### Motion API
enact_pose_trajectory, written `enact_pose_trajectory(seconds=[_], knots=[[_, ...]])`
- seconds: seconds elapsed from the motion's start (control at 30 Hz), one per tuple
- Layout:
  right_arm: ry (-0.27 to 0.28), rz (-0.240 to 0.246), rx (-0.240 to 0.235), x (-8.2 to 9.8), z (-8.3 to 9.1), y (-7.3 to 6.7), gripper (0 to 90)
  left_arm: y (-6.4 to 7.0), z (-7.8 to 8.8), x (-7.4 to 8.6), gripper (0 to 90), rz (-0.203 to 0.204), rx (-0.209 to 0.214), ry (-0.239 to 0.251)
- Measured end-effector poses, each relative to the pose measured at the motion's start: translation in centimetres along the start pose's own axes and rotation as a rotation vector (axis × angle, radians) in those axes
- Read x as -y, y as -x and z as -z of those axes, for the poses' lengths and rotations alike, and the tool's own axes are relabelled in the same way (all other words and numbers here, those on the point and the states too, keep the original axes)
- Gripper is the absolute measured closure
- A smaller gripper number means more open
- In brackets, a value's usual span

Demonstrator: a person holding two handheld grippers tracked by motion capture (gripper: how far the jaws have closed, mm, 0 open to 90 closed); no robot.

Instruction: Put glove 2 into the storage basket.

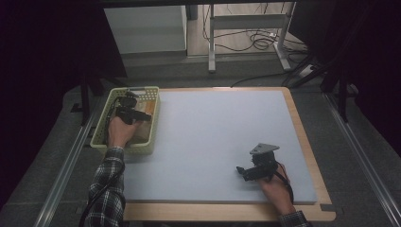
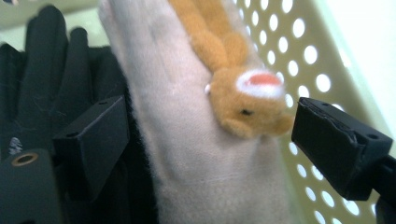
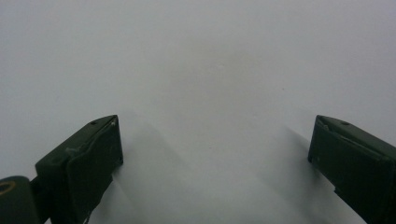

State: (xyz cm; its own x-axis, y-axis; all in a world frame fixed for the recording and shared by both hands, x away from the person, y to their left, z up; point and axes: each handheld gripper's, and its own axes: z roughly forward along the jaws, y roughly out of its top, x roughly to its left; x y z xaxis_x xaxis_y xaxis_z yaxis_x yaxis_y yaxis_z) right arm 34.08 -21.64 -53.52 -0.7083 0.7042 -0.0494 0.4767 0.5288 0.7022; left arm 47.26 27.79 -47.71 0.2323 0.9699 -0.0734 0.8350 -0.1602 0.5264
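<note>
Nearest, the right hand-held gripper rests on the grey worktop with its jaws spread wide and nothing between them. Farther off at the left, the left hand-held gripper reaches into the basket, jaws wide apart on either side of a beige glove bearing an orange plush animal, pads clear of it; a black glove lies just beside

Glove beside mitten in basket
</note>
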Motion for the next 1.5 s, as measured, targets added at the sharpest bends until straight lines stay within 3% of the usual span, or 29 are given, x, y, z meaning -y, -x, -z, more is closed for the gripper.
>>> enact_pose_trajectory(seconds=[0.27, 0.37, 0.57, 1.17, 1.5], knots=[[0.000, 0.000, 0.000, 0.0, 0.0, 0.0, 2.5, -0.3, 0.8, 0.3, 11.3, -0.015, -0.024, 0.043], [0.000, 0.000, 0.000, 0.0, 0.0, 0.0, 2.5, -0.6, 1.3, 0.4, 12.7, -0.011, -0.033, 0.081], [0.000, 0.000, 0.000, 0.0, 0.0, 0.0, 2.5, -0.7, 2.0, 0.7, 14.9, -0.022, -0.031, 0.107], [0.000, 0.000, 0.000, 0.0, 0.0, 0.0, 2.5, -0.2, 2.4, 2.3, 12.8, -0.068, 0.007, 0.134], [-0.002, 0.001, 0.001, 0.0, 0.0, 0.0, 2.5, 0.7, 3.4, 3.1, 8.0, -0.095, 0.076, 0.177]])
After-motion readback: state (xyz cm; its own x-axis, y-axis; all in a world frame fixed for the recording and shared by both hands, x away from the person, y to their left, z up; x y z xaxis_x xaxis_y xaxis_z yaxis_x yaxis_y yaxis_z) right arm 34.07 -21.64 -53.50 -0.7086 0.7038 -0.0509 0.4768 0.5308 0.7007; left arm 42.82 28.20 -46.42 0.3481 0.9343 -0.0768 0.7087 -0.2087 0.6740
